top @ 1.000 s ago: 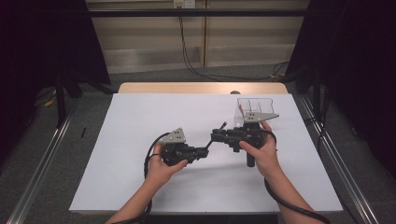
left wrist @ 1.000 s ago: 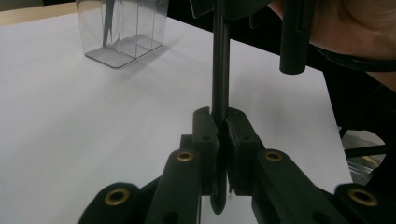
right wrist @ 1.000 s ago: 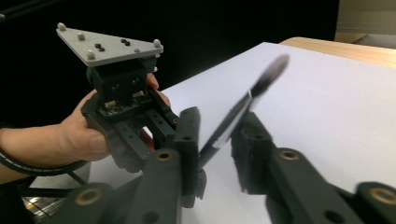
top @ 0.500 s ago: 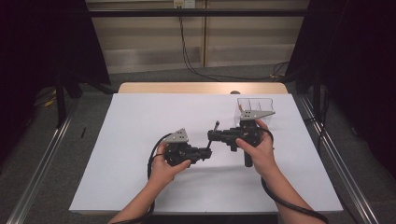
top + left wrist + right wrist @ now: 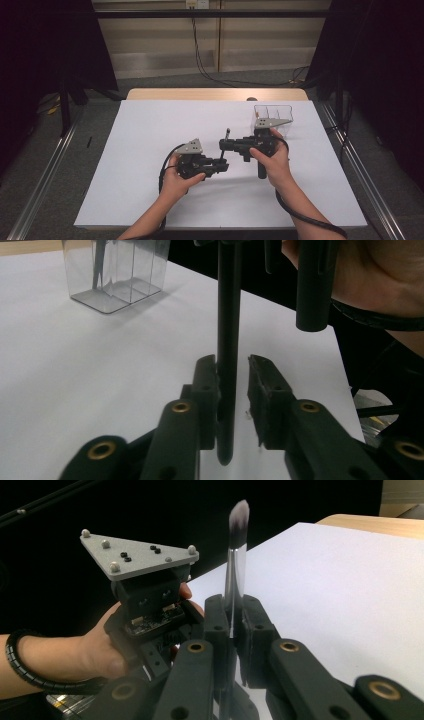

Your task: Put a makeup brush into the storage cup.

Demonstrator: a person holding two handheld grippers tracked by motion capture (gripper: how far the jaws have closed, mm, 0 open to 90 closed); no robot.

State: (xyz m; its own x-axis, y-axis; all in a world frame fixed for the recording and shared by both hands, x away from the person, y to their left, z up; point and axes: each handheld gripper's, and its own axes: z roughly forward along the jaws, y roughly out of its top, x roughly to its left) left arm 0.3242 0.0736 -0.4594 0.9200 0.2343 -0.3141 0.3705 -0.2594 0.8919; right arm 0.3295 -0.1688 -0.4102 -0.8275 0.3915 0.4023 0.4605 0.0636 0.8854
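The makeup brush is clamped by the right tongs, bristles up, in front of the clear organizer box and well apart from it. The left tongs have just been opening; the handle stands between the jaws with a gap on one side. Full release should be confirmed before the brush is carried to a compartment.

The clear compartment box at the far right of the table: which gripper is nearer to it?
Right. The right gripper is held just in front of the clear compartment box, its grey plate overlapping it in the high view. The left gripper sits farther toward the table's middle and the person.
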